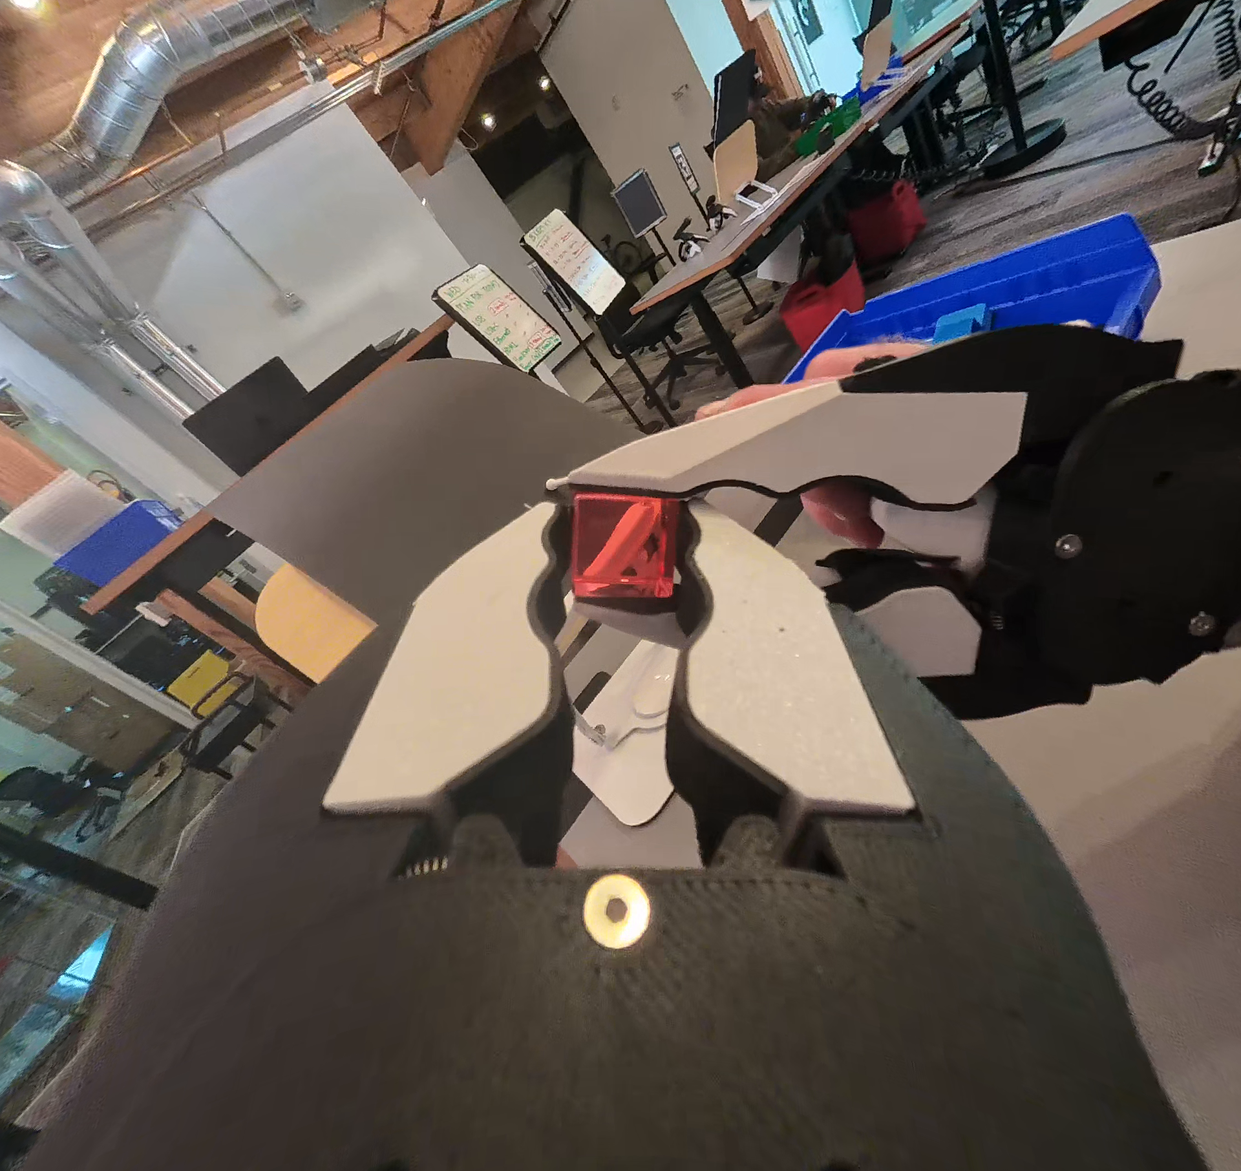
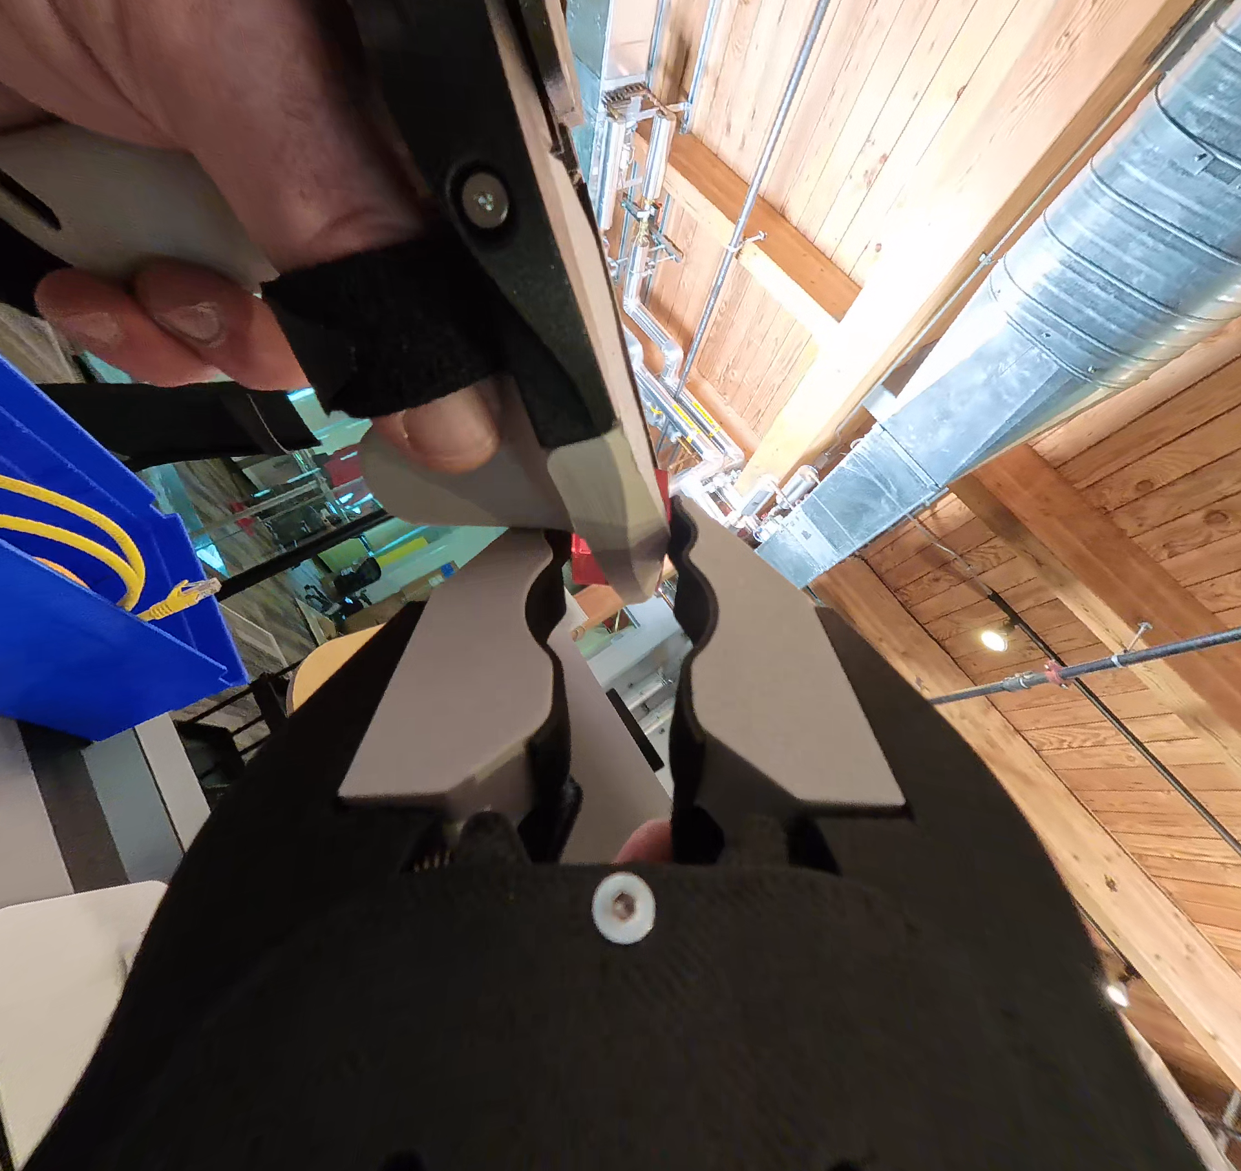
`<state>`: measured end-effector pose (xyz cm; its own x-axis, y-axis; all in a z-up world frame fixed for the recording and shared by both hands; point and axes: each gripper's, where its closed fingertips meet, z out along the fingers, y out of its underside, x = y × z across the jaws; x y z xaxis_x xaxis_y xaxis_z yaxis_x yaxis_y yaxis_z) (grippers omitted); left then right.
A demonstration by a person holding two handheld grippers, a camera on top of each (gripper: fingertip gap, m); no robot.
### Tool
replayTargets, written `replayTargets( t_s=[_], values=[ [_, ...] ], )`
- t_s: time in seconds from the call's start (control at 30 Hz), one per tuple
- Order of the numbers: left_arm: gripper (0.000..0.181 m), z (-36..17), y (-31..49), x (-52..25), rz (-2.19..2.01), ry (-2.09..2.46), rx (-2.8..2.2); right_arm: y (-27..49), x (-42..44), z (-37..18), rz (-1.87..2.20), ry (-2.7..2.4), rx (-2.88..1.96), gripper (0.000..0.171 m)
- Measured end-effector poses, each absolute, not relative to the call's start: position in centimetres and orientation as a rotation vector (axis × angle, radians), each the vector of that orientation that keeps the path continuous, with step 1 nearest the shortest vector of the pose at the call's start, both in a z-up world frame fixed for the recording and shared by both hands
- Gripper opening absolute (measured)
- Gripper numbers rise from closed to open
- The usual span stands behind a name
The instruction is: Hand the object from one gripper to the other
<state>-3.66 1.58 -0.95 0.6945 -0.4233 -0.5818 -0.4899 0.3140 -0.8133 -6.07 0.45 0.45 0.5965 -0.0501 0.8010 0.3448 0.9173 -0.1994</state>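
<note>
I count 2 grippers and 1 object: a red see-through cube (image 1: 623, 546). In my left wrist view the left gripper (image 1: 621, 551) has its 2 grey fingers (image 1: 470, 655) either side of the cube near the tips; cube fills the gap, but whether both pads actually press it I can't tell. The right gripper (image 1: 628, 554) comes in from the right w/ 1 finger above the cube and 1 below, both touching it, so it looks clamped top & bottom. A hand (image 1: 839, 514) shows behind that gripper's handle.

Right wrist view: right gripper (image 2: 614, 551) fingers partly open, the left gripper's finger tip wedged between them; only a sliver of the cube (image 2: 583, 560) shows behind it. Hand (image 2: 201, 131) w/ a black strap holds the left unit.

Bkgd: 2 blue bins in left view, near one (image 1: 1007, 293), far one (image 1: 114, 534); 2 whiteboards (image 1: 500, 316); 1 yellow cable (image 2: 121, 534) in the bin in right view.
</note>
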Motion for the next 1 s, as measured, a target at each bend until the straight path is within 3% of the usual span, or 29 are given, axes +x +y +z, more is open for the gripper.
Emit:
replayTargets(
  t_s=[0.27,0.47,1.0],
  values=[
    [0.029,-1.9,-1.6,-3.3,-0.401,1.170,-1.491,-2.9,-6.4,-1.6,0.130,-1.267,-0.247,0.052],
    [0.028,-3.2,-5.1,-4.2,-0.731,1.500,-1.615,-4.6,-5.2,-2.6,0.267,-1.459,-0.236,0.047],
    [0.029,-8.7,-7.8,-2.7,-0.803,2.070,-1.933,-7.3,-6.1,-8.2,0.154,-1.817,-0.236,0.041]
  ],
)
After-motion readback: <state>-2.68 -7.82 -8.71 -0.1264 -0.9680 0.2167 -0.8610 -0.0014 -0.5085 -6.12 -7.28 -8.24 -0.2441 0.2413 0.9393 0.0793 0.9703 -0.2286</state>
